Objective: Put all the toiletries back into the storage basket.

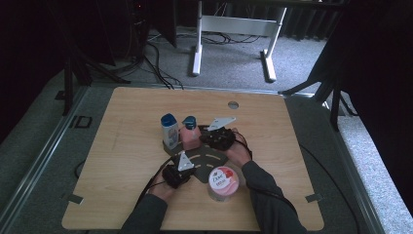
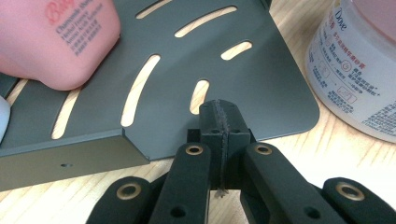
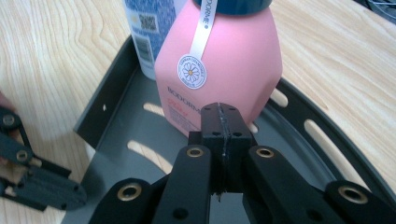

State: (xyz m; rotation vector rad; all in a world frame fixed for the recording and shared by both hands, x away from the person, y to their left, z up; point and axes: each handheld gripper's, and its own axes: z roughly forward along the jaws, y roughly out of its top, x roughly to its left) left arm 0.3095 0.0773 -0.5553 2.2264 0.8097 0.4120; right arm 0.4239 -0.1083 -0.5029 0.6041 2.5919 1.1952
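Jaws pressed flat together, with nothing held between them, are seen on both tools at a wooden table (image 1: 122, 146), where a person's two hands are brought in over a dark grey slotted tray (image 2: 261, 70). Seen from the left gripper view, the left gripper (image 2: 219, 112) is poised at the near edge of the tray, its closed tips set over the metal just short of a small slot; whether the tips touch the tray cannot be told. A pink bottle (image 2: 60, 42) stands on the tray, up and to the left of those tips and apart from them, while a white Dove jar (image 2: 355, 79) with a pink lid is set on the bare wood just beside the tray's rounded corner, to the right of the jaws. In the right gripper view, the right gripper (image 3: 223, 122) is held above the tray's floor with its shut tips directly in front of the pink bottle's lower face, very close to it; contact cannot be confirmed. A white bottle (image 1: 169, 130) with a blue cap stands just behind the pink one, against the tray's upright wall. In the high view, the two grippers are placed on opposite sides of the tray, the left nearer the person.
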